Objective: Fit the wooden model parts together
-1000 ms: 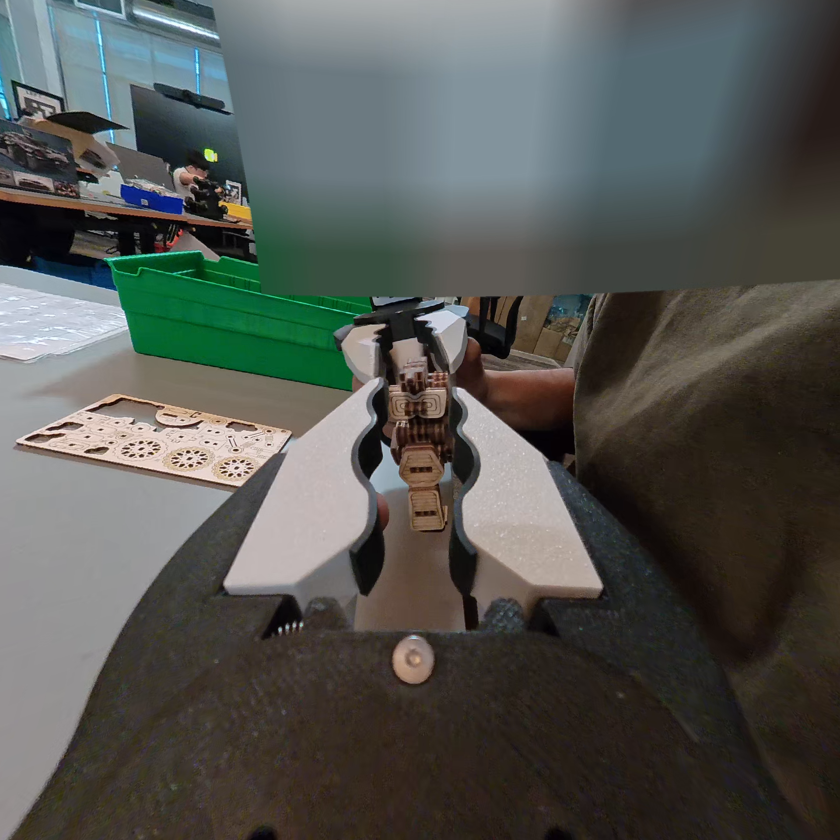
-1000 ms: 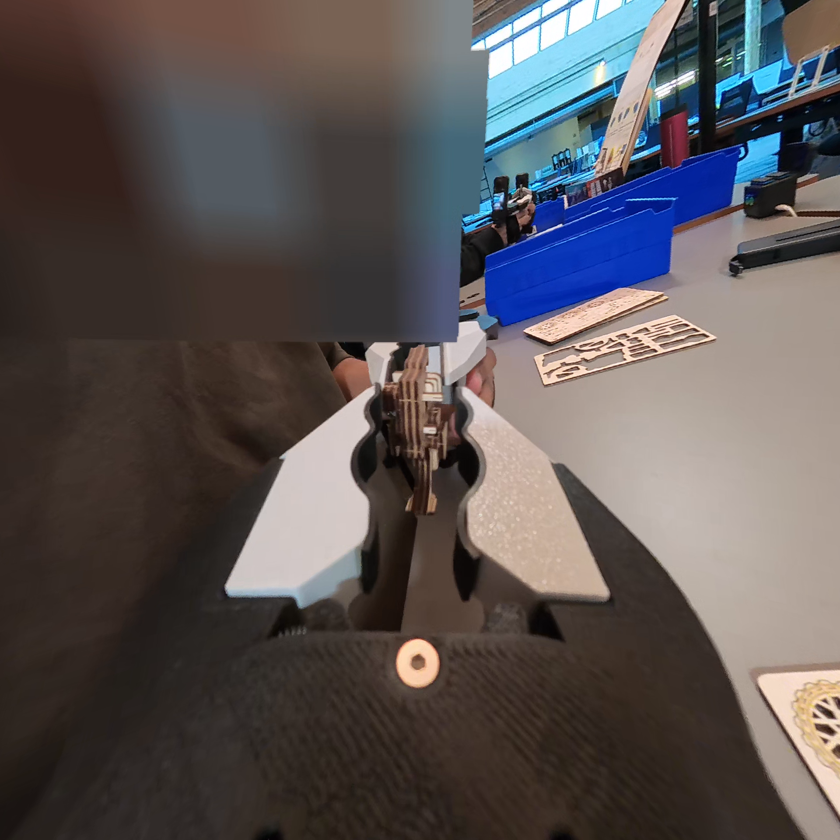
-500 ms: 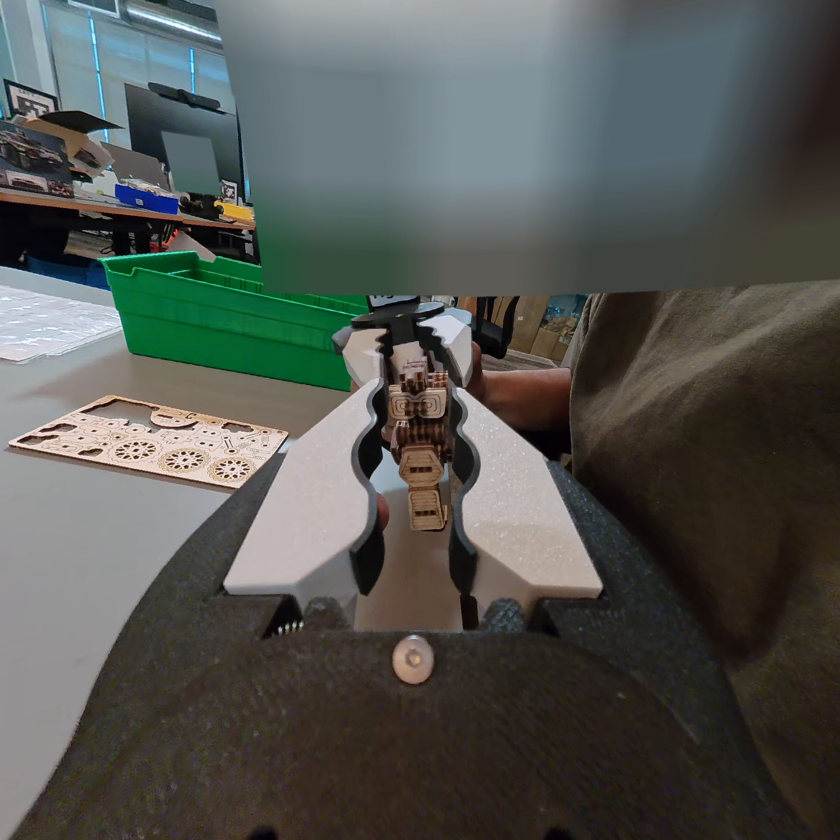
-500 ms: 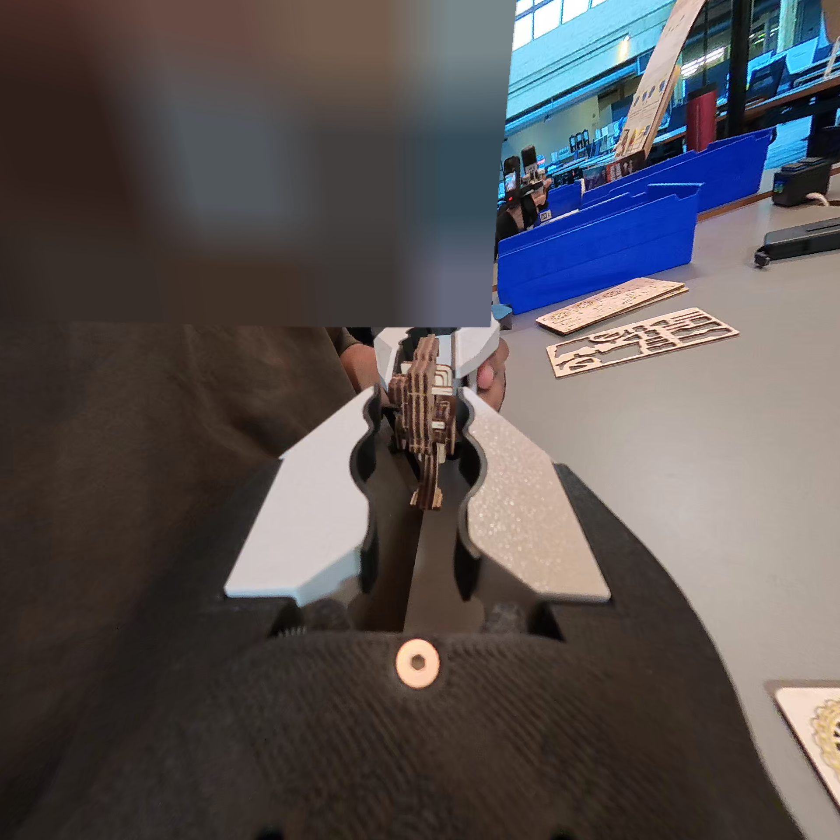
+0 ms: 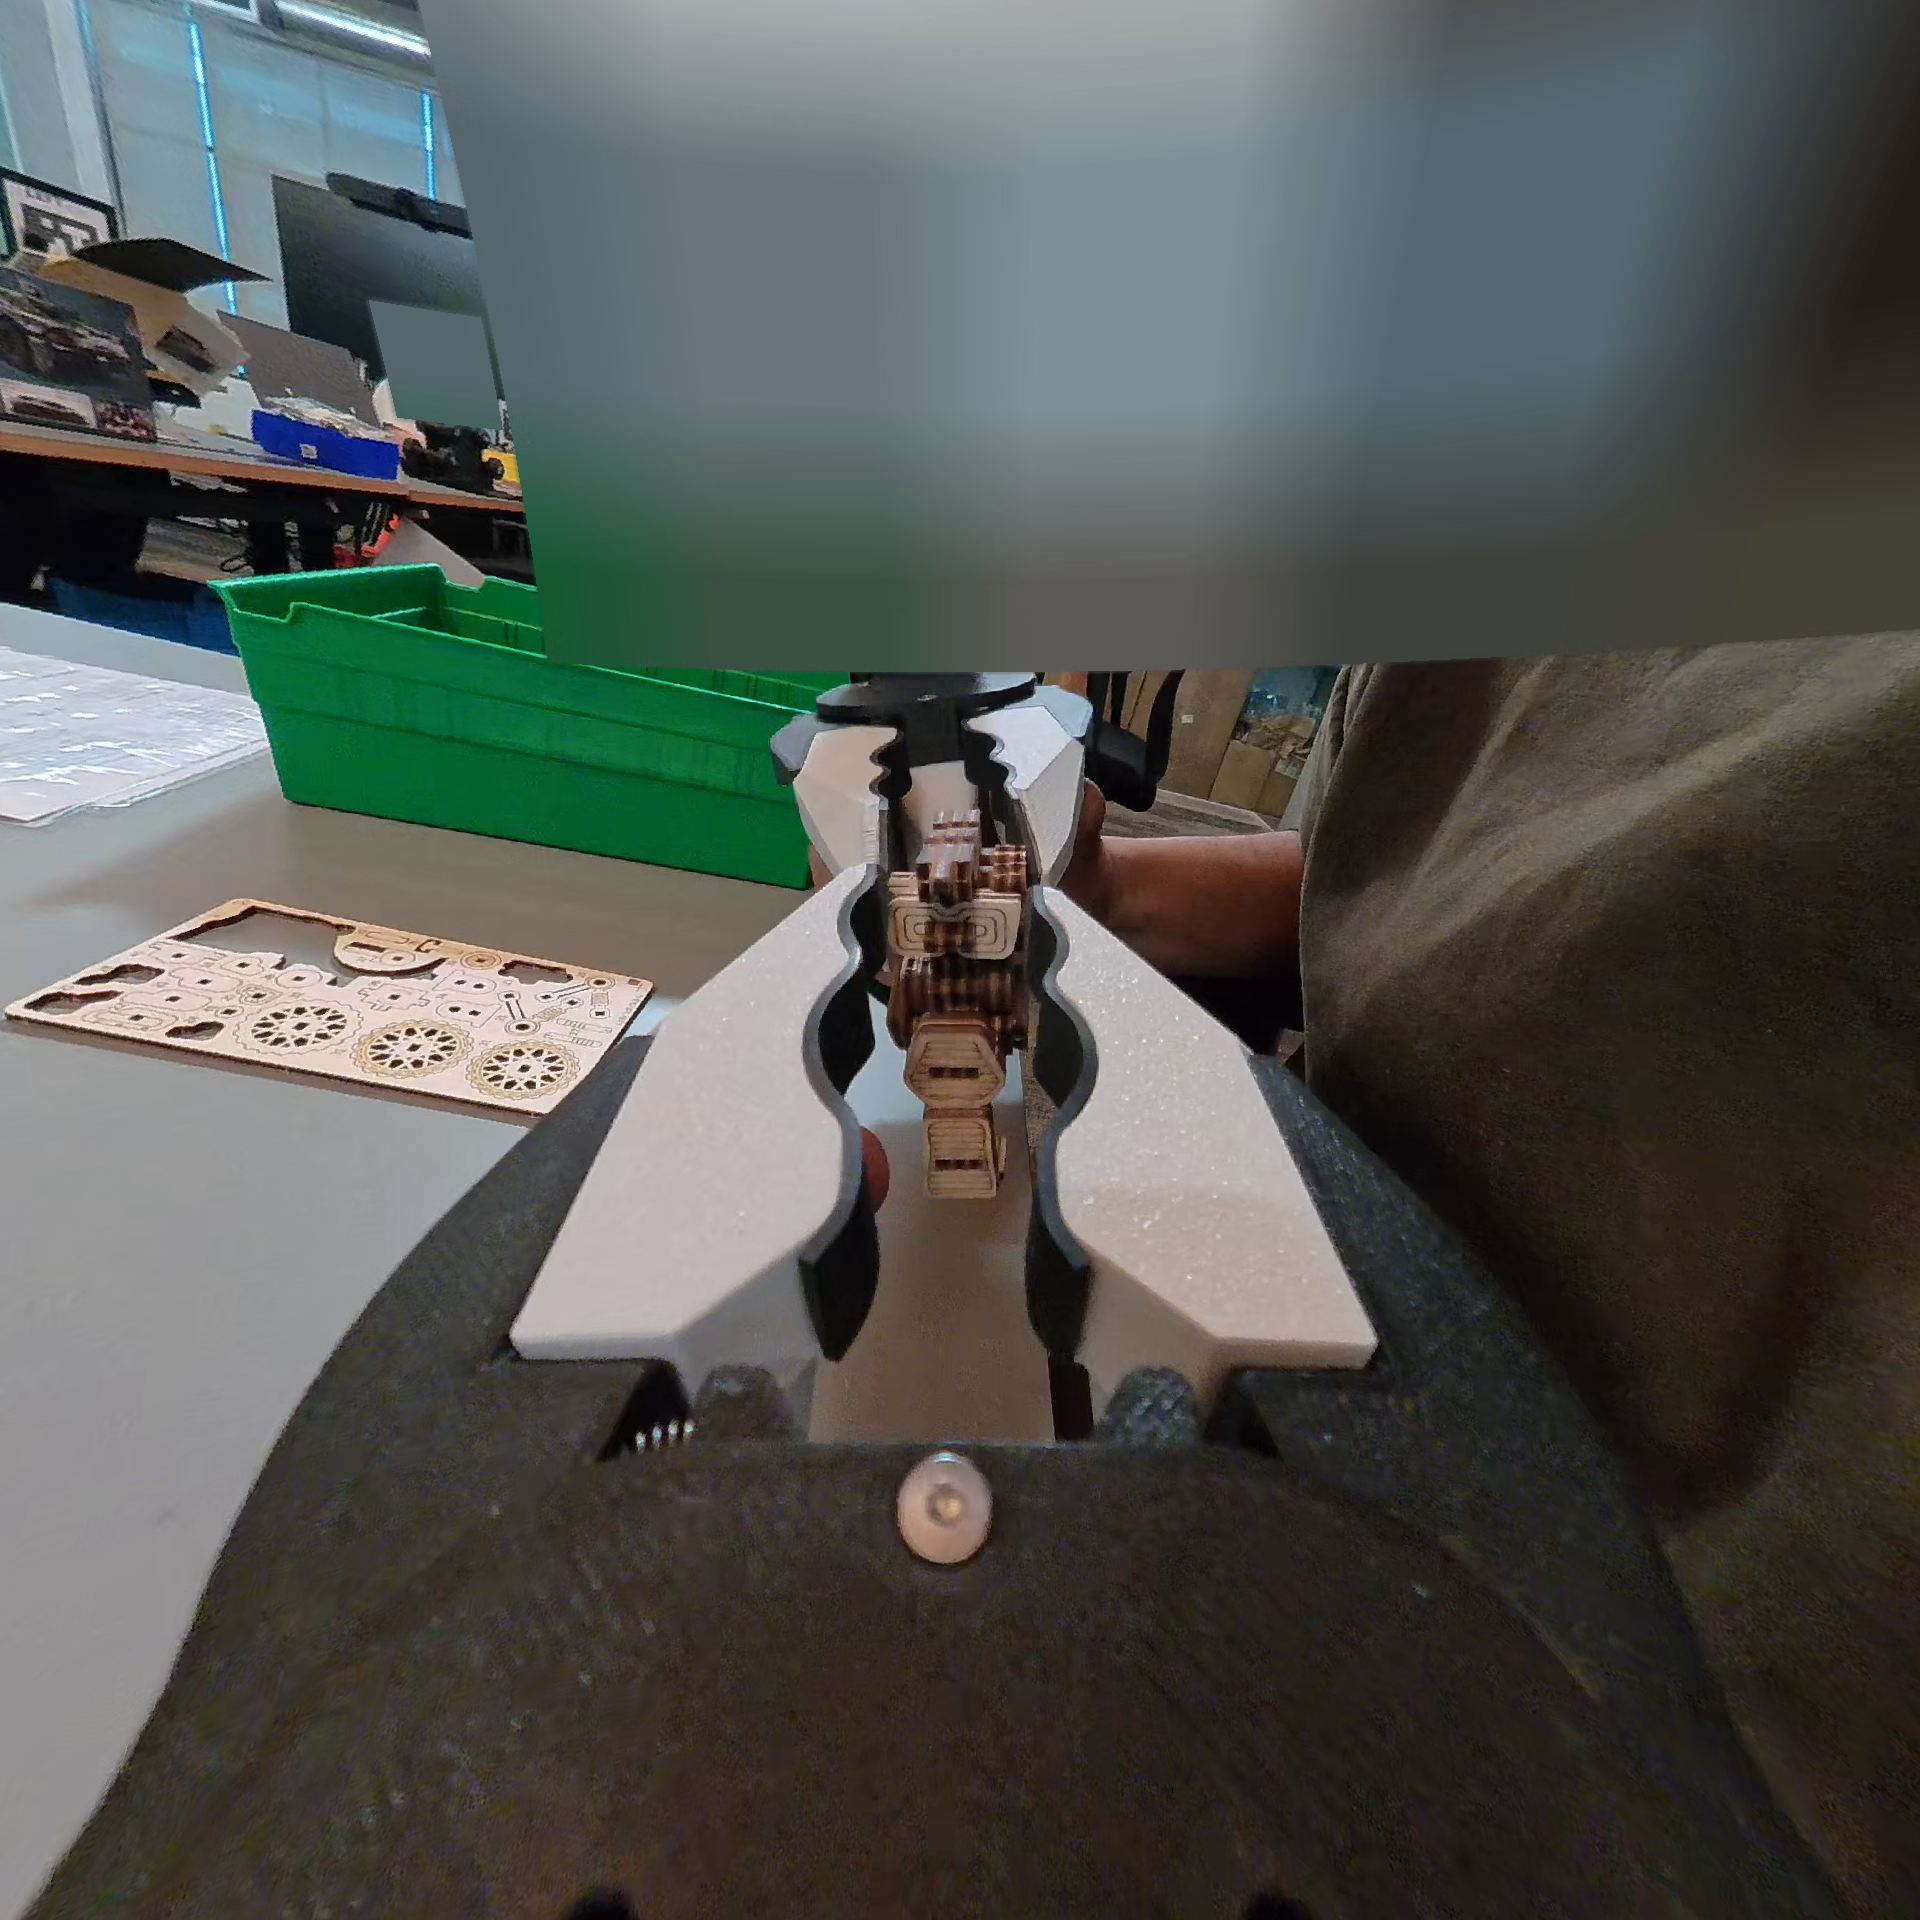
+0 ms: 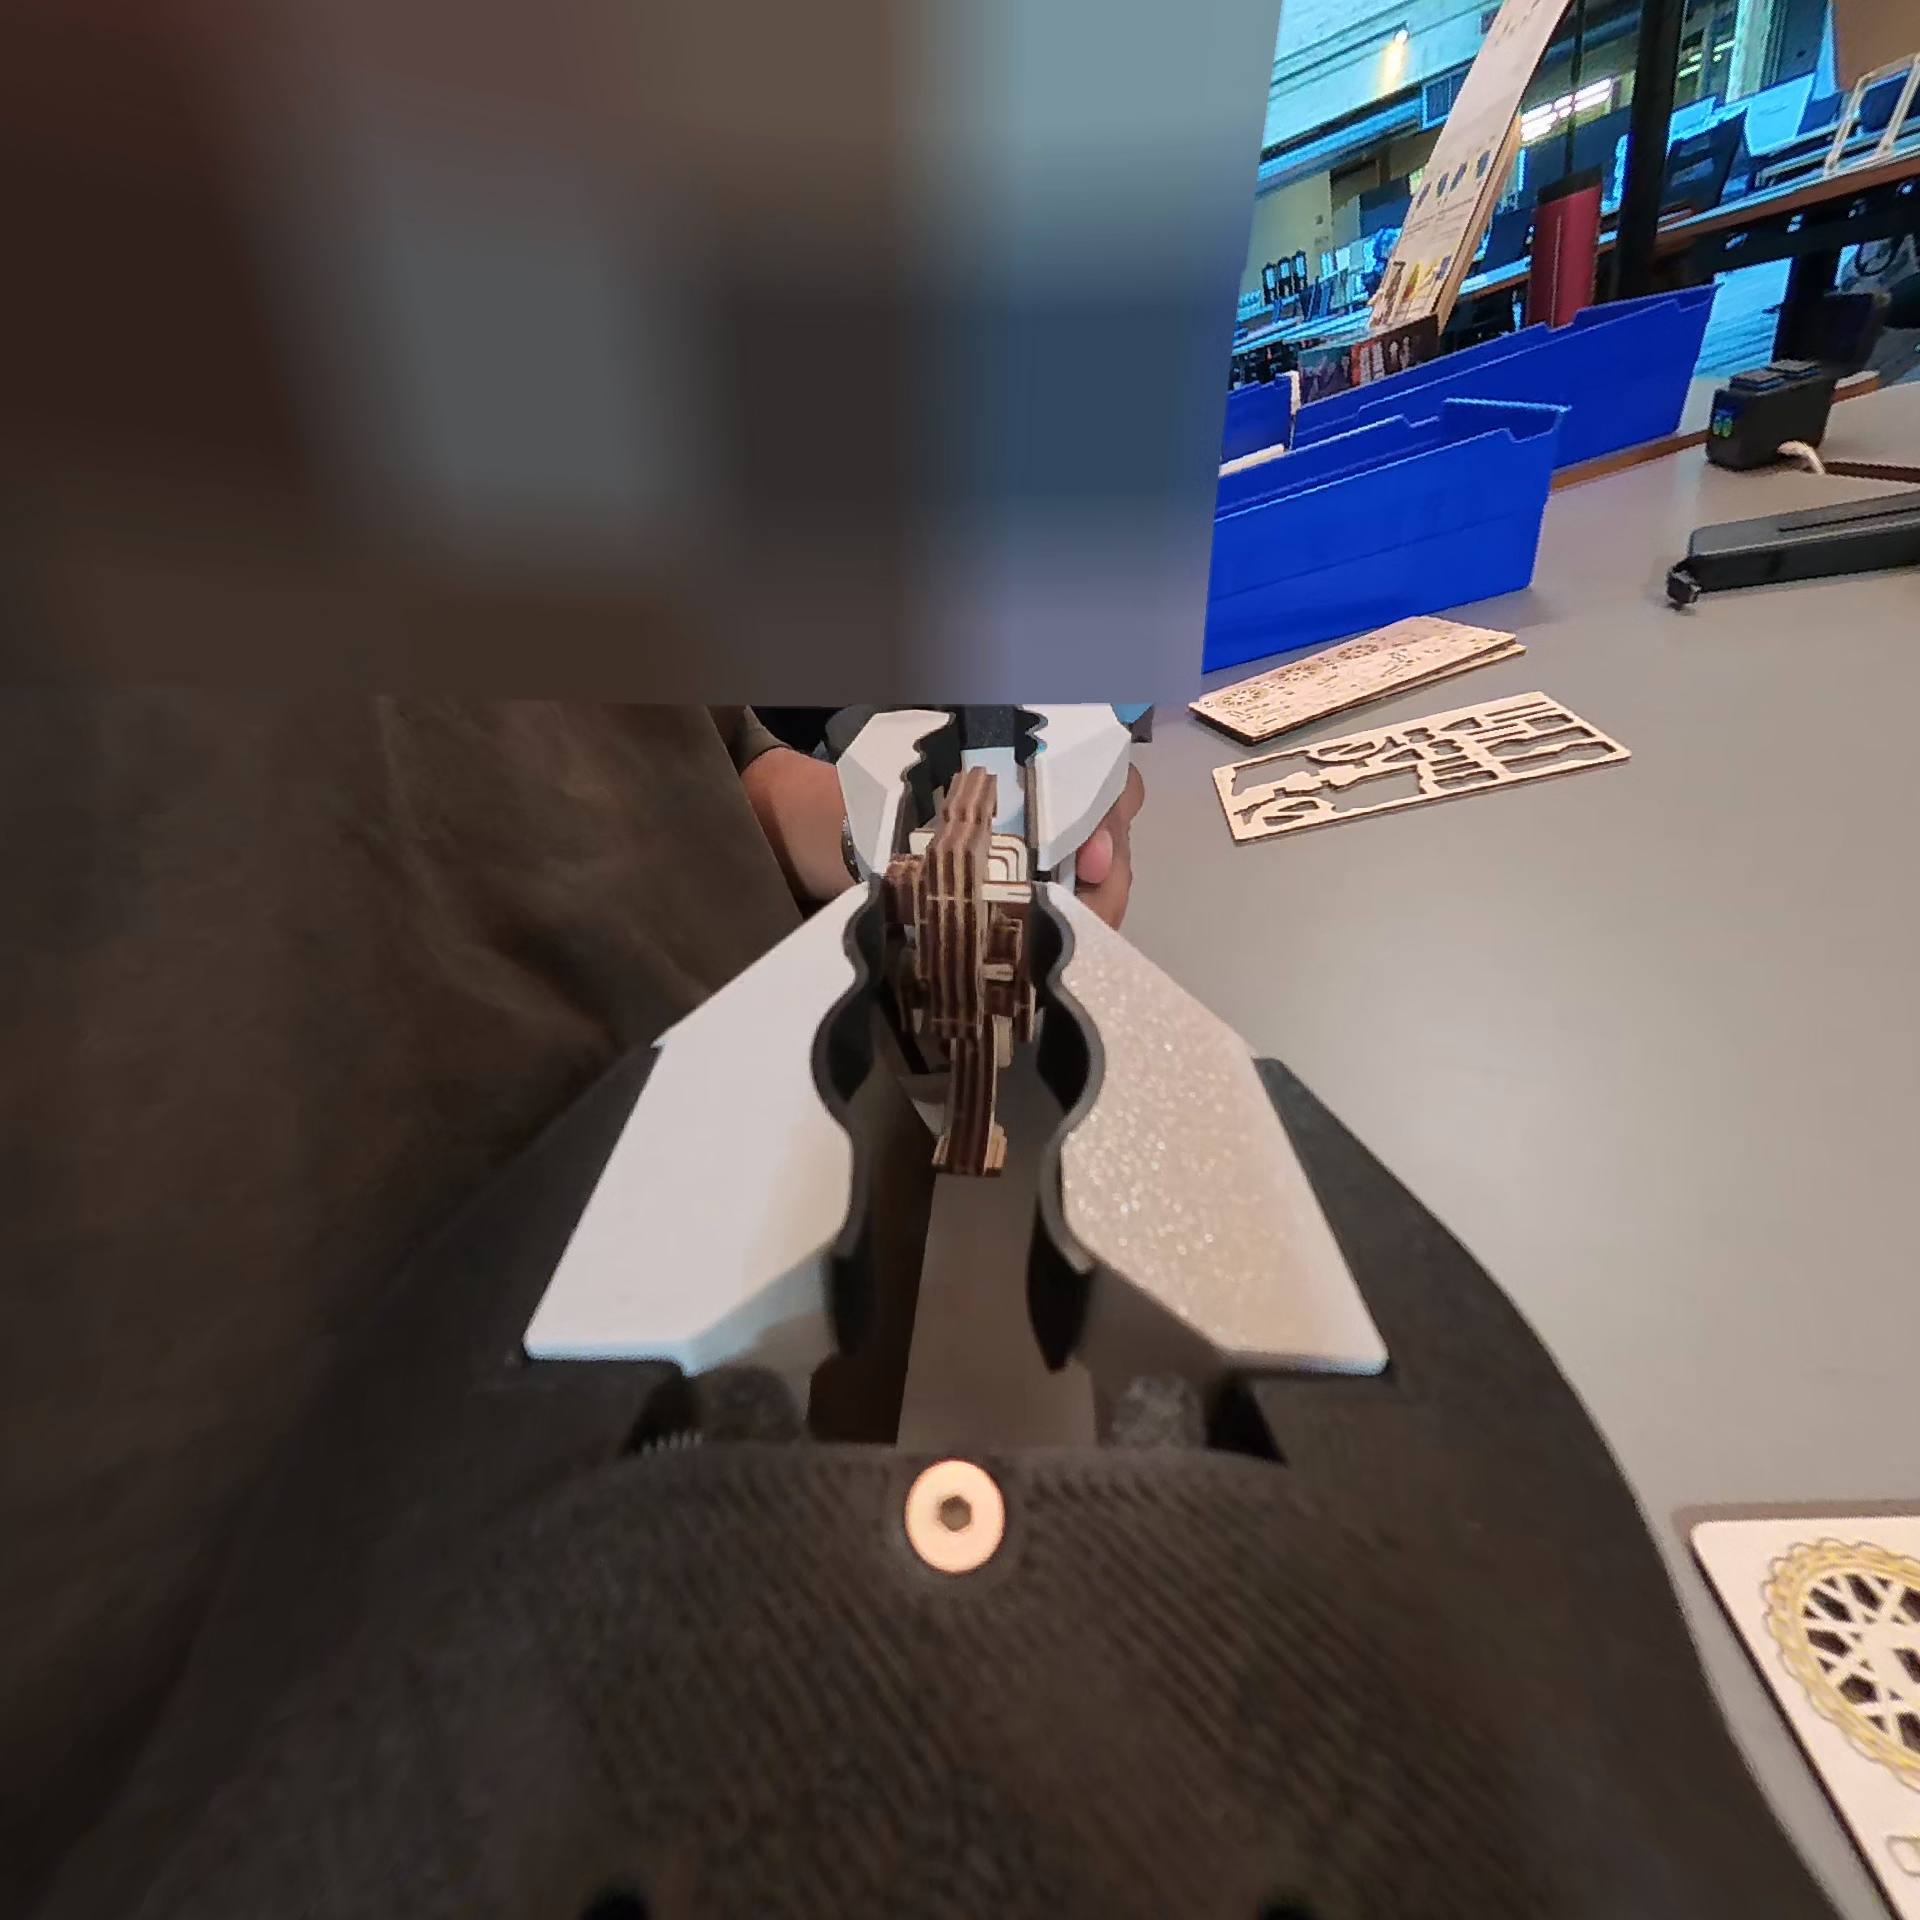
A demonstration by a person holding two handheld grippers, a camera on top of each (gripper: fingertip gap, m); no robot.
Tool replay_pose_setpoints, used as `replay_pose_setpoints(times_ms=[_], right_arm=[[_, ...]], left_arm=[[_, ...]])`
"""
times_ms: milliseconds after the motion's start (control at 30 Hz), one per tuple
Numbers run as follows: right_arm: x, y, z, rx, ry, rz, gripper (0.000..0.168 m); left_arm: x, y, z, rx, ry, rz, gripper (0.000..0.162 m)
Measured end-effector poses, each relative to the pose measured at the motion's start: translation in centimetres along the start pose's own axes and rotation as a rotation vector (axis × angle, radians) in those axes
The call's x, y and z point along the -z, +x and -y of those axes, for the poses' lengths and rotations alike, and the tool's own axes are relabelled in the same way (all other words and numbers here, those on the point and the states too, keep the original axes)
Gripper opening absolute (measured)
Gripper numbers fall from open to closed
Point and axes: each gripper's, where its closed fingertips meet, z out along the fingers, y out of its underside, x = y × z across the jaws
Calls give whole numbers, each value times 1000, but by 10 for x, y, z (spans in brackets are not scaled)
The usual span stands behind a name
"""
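A small layered wooden model (image 5: pixel 954 997) is held in the air between both grippers, close to a person's torso. My left gripper (image 5: pixel 951 914) is shut on one end of it. The right gripper (image 5: pixel 940 769) faces it from the far side and grips the other end. In the right wrist view my right gripper (image 6: pixel 961 914) is shut on the same wooden model (image 6: pixel 961 966), and the left gripper (image 6: pixel 982 779) shows just behind it. The joint between the parts is hidden by the fingers.
A wooden parts sheet (image 5: pixel 332 1003) lies on the grey table to the left, before a green bin (image 5: pixel 499 717). In the right wrist view, a punched-out sheet (image 6: pixel 1413 764), a stack of sheets (image 6: pixel 1361 675), blue bins (image 6: pixel 1382 520) and a wheel-printed sheet (image 6: pixel 1839 1662) sit to the right. Only a small space, under 4 cm, lies between the two pairs of fingers.
Both grippers stay shut on the model. The pair has turned slightly, so the background shifts left in the left view and right in the right view.
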Motion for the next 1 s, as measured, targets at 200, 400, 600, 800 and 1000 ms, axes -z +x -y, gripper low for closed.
replay_pose_setpoints(times_ms=[200, 400, 600, 800, 1000], right_arm=[[0, 2, -1, -3, -24, -23, 26], [1, 3, -3, -2, -48, -34, 25], [0, 3, -2, 0, -43, -38, 26], [0, 8, 2, 40, -4, -84, 26], [2, 17, 2, 33, 12, -127, 50]], left_arm=[[0, -2, -1, 17, -6, 2, 24], [0, -2, -3, 24, -17, 1, 24], [0, -3, -3, 25, -15, 5, 24], [2, -7, -1, 36, -4, 15, 24], [1, -4, -1, 37, -5, 4, 24]])
